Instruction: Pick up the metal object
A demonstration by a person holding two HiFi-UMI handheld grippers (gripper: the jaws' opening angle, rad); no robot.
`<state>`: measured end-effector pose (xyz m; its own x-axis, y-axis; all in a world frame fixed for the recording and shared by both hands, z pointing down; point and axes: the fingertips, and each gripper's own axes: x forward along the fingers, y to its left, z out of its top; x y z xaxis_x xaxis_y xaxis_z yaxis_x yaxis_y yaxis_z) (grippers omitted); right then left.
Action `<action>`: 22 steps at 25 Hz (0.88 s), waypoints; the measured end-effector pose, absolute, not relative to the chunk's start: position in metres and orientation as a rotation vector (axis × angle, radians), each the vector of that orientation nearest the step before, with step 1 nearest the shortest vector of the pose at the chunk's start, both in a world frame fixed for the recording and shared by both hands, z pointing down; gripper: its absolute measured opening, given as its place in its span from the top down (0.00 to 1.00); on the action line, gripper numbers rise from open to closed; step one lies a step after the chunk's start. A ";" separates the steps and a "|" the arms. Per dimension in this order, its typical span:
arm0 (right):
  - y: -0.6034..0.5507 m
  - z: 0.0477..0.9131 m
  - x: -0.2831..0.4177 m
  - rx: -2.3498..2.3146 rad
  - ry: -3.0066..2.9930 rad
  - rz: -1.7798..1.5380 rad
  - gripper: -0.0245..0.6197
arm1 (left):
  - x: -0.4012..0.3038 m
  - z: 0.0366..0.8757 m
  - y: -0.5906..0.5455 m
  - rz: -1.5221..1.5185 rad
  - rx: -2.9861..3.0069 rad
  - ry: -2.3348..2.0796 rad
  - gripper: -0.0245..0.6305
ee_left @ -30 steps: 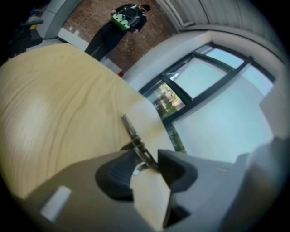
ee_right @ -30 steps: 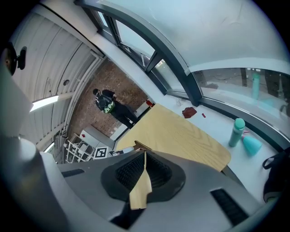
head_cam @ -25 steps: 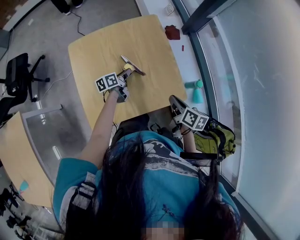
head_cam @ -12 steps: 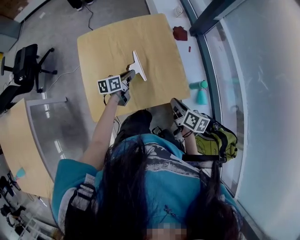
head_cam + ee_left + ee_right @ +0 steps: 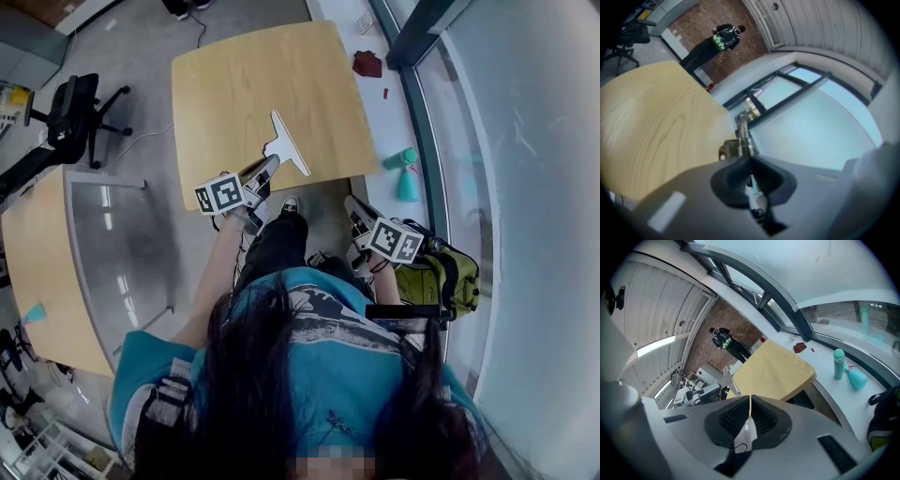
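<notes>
The metal object (image 5: 282, 143) is a flat, pale T-shaped piece. It hangs over the near edge of the wooden table (image 5: 234, 84), off the tabletop, with my left gripper (image 5: 265, 167) shut on its stem. In the left gripper view the metal object (image 5: 742, 136) shows edge-on, sticking out past the closed left gripper (image 5: 750, 160). My right gripper (image 5: 352, 202) hovers off the table's near right corner. In its own view the right gripper (image 5: 750, 401) is shut with nothing in it, and the held metal object (image 5: 727, 377) shows small at the left.
A teal bottle (image 5: 400, 161) and a teal cone (image 5: 407, 187) stand on the white ledge by the window, with a dark red thing (image 5: 367, 64) farther along. A yellow-green backpack (image 5: 442, 277) lies at my right. An office chair (image 5: 70, 111) and a second desk (image 5: 56, 281) are at left.
The left gripper closed on the metal object, lifted it off the tabletop and drew it back over the table's near edge. The right gripper stayed where it was.
</notes>
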<state>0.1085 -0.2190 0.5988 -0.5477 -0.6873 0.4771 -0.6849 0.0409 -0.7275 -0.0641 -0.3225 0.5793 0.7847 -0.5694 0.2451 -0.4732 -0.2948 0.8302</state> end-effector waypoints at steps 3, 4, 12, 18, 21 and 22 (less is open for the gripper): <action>-0.187 0.600 0.117 -1.472 2.304 -1.566 0.93 | -0.054 0.565 -0.271 -0.167 1.951 -0.785 0.95; -0.175 0.600 0.119 -1.465 2.317 -1.562 0.93 | -0.051 0.562 -0.253 -0.177 1.957 -0.785 0.95; -0.079 0.608 0.135 -1.392 2.369 -1.586 0.93 | -0.036 0.552 -0.120 -0.191 1.990 -0.826 0.95; -0.033 0.616 0.121 -1.326 2.390 -1.635 0.93 | -0.051 0.548 -0.052 -0.132 2.031 -0.889 0.95; -0.022 0.614 0.105 -1.279 2.431 -1.635 0.93 | -0.063 0.546 -0.026 -0.083 2.050 -0.933 0.95; -0.018 0.613 0.098 -1.262 2.445 -1.631 0.93 | -0.069 0.545 -0.019 -0.071 2.055 -0.945 0.95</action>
